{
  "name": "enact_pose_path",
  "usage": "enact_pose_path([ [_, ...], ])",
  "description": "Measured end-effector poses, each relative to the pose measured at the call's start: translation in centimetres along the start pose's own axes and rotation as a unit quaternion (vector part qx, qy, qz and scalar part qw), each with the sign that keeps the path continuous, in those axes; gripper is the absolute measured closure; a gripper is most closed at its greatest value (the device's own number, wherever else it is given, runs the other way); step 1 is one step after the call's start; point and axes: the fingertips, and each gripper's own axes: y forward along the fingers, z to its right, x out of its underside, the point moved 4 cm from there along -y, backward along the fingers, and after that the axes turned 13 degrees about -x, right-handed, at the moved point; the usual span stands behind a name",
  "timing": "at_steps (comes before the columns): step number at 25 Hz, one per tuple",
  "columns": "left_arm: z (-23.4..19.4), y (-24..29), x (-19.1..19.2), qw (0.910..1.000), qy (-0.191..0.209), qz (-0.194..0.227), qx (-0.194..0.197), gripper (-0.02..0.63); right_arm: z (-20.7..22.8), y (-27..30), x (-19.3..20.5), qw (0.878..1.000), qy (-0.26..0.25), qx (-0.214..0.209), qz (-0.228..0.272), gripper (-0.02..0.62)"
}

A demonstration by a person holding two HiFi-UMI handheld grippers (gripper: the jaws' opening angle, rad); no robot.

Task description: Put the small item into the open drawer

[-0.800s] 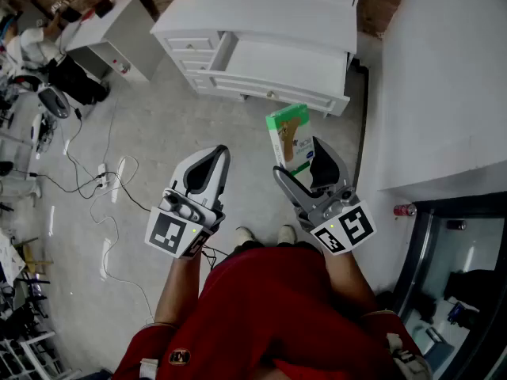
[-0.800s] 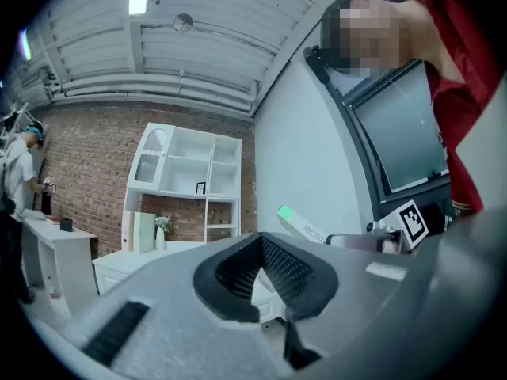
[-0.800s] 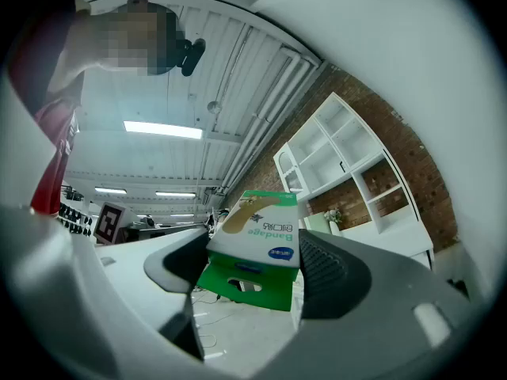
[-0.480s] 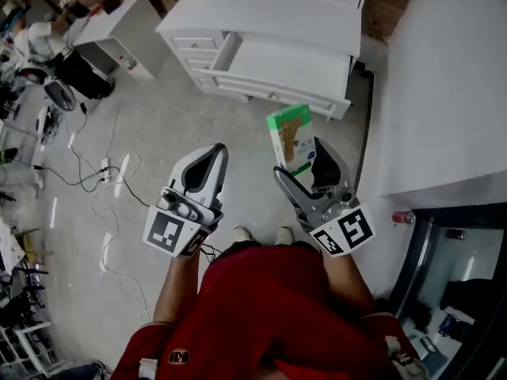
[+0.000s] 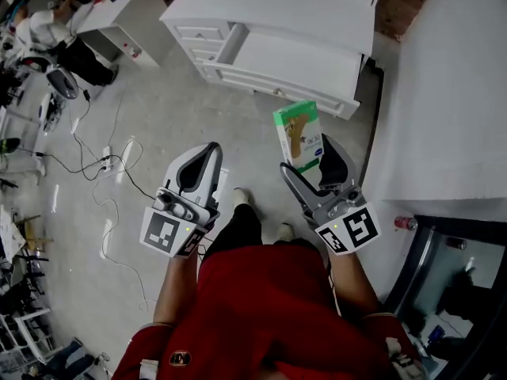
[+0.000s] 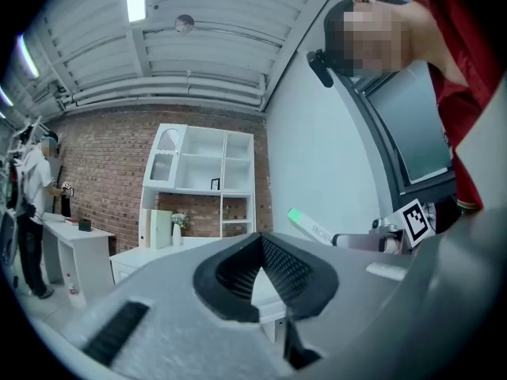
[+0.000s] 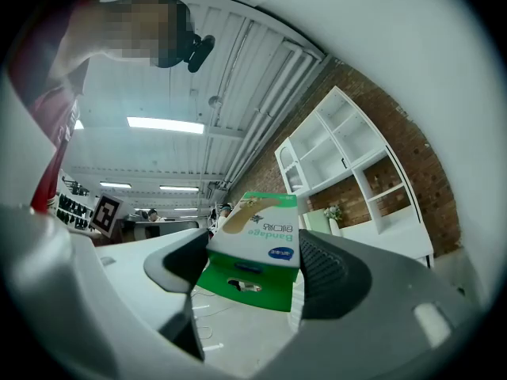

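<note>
The small item is a green and white bandage box (image 5: 299,134). It stands upright in the air between the two jaws of my right gripper (image 5: 308,157), which is shut on it. In the right gripper view the box (image 7: 257,245) fills the gap between the pads of that gripper (image 7: 255,269). My left gripper (image 5: 207,153) hangs beside it, shut and with nothing in it; in its own view the left gripper (image 6: 258,253) has its pads meeting. Ahead stands a white dresser (image 5: 273,6) with its wide drawer (image 5: 291,64) pulled out, well beyond the box.
Cables and a power strip (image 5: 104,165) lie on the grey floor at the left. A white desk (image 5: 119,10) stands at the back left. A white wall (image 5: 451,93) runs along the right, with a red can (image 5: 403,222) at its foot beside a dark glass frame.
The person has stepped forward, one foot now ahead of the other. The dresser sits nearer and both grippers have travelled with the body. The box stays in the right gripper.
</note>
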Motion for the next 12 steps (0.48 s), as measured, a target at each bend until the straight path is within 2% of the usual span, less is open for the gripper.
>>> enact_pose_path([
  [5,-3.7,4.6,0.2,0.9998,-0.014,0.008,-0.009,0.604,4.6,3.7,-0.3,1.000,-0.012,0.003,-0.015,0.230],
  [12,-14.2,10.6,0.8,0.9985,-0.044,0.033,0.002,0.604,8.6,13.4,0.6,0.997,-0.049,0.025,-0.055,0.230],
])
